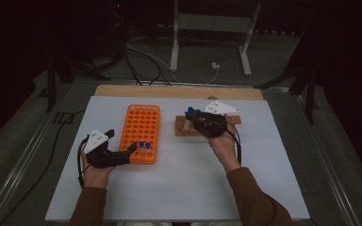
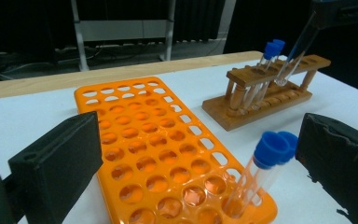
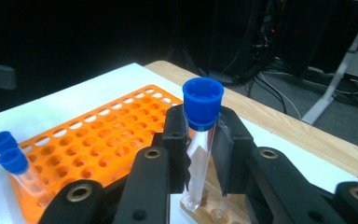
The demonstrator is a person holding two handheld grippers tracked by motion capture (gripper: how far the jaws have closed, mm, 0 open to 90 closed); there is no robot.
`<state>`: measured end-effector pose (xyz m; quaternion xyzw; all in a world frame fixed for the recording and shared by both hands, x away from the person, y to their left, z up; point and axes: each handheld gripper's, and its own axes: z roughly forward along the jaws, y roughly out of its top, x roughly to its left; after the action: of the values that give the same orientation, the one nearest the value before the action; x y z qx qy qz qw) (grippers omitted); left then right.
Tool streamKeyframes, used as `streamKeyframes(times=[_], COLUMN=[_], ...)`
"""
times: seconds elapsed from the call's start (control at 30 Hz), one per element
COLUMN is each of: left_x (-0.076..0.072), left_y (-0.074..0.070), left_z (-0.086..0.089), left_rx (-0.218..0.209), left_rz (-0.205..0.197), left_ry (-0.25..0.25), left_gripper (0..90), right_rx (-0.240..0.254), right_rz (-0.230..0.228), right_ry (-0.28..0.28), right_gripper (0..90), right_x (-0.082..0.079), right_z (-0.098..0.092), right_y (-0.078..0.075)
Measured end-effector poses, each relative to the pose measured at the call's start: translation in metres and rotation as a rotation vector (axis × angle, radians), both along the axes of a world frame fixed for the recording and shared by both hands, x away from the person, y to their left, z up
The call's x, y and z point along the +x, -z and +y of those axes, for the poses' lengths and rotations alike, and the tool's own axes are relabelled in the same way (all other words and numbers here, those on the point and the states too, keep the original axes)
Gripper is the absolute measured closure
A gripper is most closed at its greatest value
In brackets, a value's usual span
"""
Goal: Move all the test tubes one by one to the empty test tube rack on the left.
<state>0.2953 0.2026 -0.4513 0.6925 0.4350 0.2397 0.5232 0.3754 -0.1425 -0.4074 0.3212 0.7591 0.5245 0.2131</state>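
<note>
So the right gripper (image 3: 200, 154) has its fingers pinching a clear test tube (image 3: 199, 158) with a blue cap, gripping it just under the cap. The tube hangs tilted with its bottom end right over the wooden rack (image 2: 265, 93), which sits on the right half of the white table (image 1: 184, 188). From the left gripper view you can see that tube (image 2: 292, 58) slanting down toward the rack's top bar, next to two more blue-capped tubes (image 2: 271, 49) standing in the wooden rack. Can't tell if the tip is actually inside a hole or just above it. The left gripper (image 1: 122, 153) sits at the near left corner of the orange rack (image 1: 141, 132), fingers spread wide apart with nothing between them, one finger (image 2: 56, 163) low on the left of its own view and the other on the right. The orange rack lies flat in the middle of the table, mostly empty holes, with two blue-capped tubes (image 2: 272, 149) standing in its near corner, just beside the left gripper. The two racks are near each other, not touching.
</note>
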Motion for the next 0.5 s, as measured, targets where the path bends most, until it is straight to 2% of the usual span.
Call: streamKeyframes(times=[0.5], left_x=[0.006], left_y=[-0.006], left_z=[-0.003], left_rx=[0.021], left_rz=[0.033], left_ry=[-0.007], left_gripper=[1.4], right_rx=[0.011], right_rz=[0.016], right_ry=[-0.060], right_gripper=[76.2], right_x=[-0.003], right_z=[0.024], right_y=[-0.003])
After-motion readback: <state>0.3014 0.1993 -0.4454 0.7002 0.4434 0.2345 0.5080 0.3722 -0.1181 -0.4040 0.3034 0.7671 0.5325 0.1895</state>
